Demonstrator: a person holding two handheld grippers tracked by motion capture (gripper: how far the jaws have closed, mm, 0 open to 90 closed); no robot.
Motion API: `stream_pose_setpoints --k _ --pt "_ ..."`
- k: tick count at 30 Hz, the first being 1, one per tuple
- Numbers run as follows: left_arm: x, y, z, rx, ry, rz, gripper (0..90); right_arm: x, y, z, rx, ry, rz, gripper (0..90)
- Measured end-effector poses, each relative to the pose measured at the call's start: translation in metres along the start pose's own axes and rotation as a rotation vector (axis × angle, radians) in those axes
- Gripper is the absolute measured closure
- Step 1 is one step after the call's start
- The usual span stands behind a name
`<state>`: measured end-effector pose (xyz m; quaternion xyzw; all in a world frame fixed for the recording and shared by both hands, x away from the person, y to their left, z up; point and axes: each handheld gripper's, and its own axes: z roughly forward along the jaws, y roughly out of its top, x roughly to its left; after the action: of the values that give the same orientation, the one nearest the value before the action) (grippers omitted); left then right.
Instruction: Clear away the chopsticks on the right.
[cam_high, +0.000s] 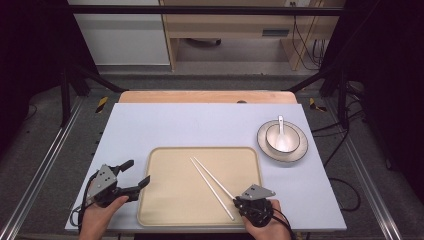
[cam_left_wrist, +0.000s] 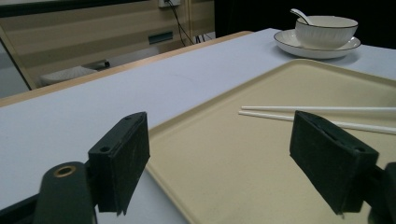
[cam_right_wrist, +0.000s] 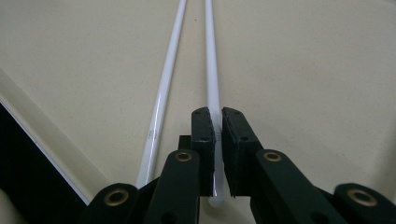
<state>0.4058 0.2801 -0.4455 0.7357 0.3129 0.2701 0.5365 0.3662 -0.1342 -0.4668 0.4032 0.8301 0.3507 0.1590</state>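
High view: a beige tray (cam_high: 175, 200) is lying on the pale bench (cam_high: 200, 125), and two white chopsticks are resting on it in a narrow V, close together at their far tips and spreading toward the person. The right gripper (cam_high: 239, 200) is sitting over the tray's near right part, at the near end of the right chopstick (cam_high: 214, 175); the left chopstick (cam_high: 211, 188) is running just beside it. The left gripper (cam_high: 136, 175) is hovering at the tray's left edge. To the far right, well apart from the tray, a white bowl (cam_high: 283, 137) with a spoon (cam_high: 281, 125) is standing on a plate (cam_high: 300, 150).

Left gripper view: the left gripper (cam_left_wrist: 219, 163) is holding its jaws spread wide, with nothing between them, above the tray's (cam_left_wrist: 224, 177) corner. Both chopsticks are lying farther off on the tray; bowl (cam_left_wrist: 327, 30) and plate (cam_left_wrist: 289, 42) are standing beyond.

Right gripper view: the right gripper (cam_right_wrist: 216, 140) is pinching the right chopstick (cam_right_wrist: 211, 70) near its thick end, the jaws pressing on it from both sides. The left chopstick (cam_right_wrist: 163, 93) is lying free just beside it on the tray (cam_right_wrist: 303, 70).
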Motion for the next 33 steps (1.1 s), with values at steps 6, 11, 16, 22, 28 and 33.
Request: stream_pose_setpoints --k 6,11,16,22,28,33 --pt "-0.016 0.011 0.018 0.104 -0.058 -0.051 37.0 -0.002 0.003 -0.002 -0.085 0.044 0.018 64.5" --pt "-0.038 0.017 0.050 0.246 -0.121 -0.048 58.9 -0.012 0.006 -0.002 -0.120 0.045 -0.005 40.3" --pt "-0.059 0.023 0.091 0.353 -0.169 0.012 76.1 -0.026 0.009 -0.005 -0.179 0.008 -0.031 18.4" --pt "-0.070 0.024 0.125 0.447 -0.190 0.024 87.8 -0.057 0.009 -0.012 -0.244 -0.044 -0.037 11.3" --pt "-0.075 0.024 0.145 0.498 -0.189 0.038 89.2 -0.090 -0.002 -0.027 -0.365 -0.133 -0.024 13.5" --pt "-0.076 0.023 0.156 0.510 -0.187 0.038 89.2 -0.115 -0.014 -0.034 -0.418 -0.151 0.025 11.4"
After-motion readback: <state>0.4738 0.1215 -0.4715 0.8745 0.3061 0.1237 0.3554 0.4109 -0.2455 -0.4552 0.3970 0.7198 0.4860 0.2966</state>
